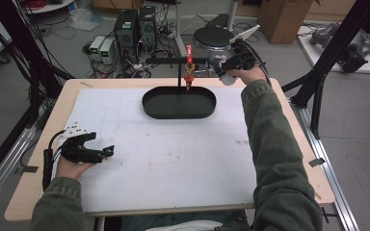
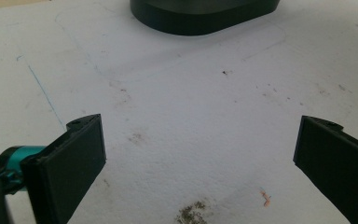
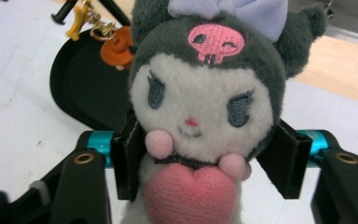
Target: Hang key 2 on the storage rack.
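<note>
A wooden table (image 1: pixel 296 144) carries a white mat (image 1: pixel 173 154) that covers most of its top. At the far middle of the mat sits a black oval tray (image 1: pixel 178 102), and a thin black stand (image 1: pixel 179 72) rises from its back edge with a crossbar near the top. A small red and orange charm (image 1: pixel 189 72) hangs from that bar above the tray's far rim.

The person's right sleeve (image 1: pixel 270 144) reaches across the right side of the table to the far edge. There the right gripper (image 1: pixel 226 65) is held in the air just right of the stand. In the right gripper view, a plush toy (image 3: pixel 205 107) with a dark hood, a white face, a pink skull mark and a pink heart sits between the jaws; the pads sit against its sides just under the head, so it is held.

The left gripper (image 1: pixel 107 151) rests low on the near left of the mat, well apart from the tray. Its jaws stand wide apart with bare mat between them.
</note>
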`<state>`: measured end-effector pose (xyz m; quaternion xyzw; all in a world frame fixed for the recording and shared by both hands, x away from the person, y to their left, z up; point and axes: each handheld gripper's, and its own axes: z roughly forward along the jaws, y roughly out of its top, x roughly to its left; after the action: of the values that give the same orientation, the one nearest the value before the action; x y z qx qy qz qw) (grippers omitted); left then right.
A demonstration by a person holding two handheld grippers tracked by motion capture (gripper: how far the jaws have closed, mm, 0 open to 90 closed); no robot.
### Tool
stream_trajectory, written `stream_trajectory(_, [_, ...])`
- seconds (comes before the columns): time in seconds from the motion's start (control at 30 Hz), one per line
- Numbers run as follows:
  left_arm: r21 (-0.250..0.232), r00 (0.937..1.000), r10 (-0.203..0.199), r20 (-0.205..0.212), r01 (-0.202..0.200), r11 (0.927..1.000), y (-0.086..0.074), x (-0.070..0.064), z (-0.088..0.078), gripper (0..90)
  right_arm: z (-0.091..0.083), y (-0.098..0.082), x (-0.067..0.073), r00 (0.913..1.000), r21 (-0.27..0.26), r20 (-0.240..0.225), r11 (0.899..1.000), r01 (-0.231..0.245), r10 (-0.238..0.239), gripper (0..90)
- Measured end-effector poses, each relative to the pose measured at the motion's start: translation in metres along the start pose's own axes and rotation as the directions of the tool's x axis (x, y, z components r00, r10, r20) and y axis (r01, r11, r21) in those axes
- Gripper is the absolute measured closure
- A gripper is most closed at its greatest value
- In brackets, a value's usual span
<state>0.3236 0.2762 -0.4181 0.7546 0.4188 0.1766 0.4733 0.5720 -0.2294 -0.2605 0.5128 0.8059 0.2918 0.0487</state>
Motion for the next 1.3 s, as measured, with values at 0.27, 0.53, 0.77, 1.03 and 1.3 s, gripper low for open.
stream_trajectory(0.27, [0.0,1.0,0.003,0.0,-0.003,1.0,0.0,0.0,-0.001,2.6,-0.005,-0.003,-0.005,0.9976,-0.035,0.059,0.999,-0.034,0.036,6.3])
stream_trajectory(0.53, [0.0,1.0,0.004,-0.003,-0.004,1.0,0.0,-0.001,-0.001,2.6,-0.022,-0.017,0.001,0.9946,-0.071,0.097,0.997,0.042,-0.035,0.5])
stream_trajectory(0.77, [0.0,1.0,0.006,-0.004,-0.006,1.0,0.0,-0.001,-0.001,2.6,-0.033,-0.024,0.015,0.9882,-0.065,0.113,0.992,0.111,-0.103,0.5])
stream_trajectory(1.03, [-0.002,1.0,0.007,-0.003,-0.007,1.0,0.001,-0.001,-0.001,2.6,-0.045,-0.028,0.024,0.9836,-0.086,0.121,0.986,0.145,-0.134,0.5])
stream_trajectory(1.3, [-0.003,1.0,0.008,-0.003,-0.008,1.0,0.001,-0.001,-0.002,2.6,-0.056,-0.033,0.033,0.9819,-0.104,0.111,0.981,0.165,-0.154,0.5])
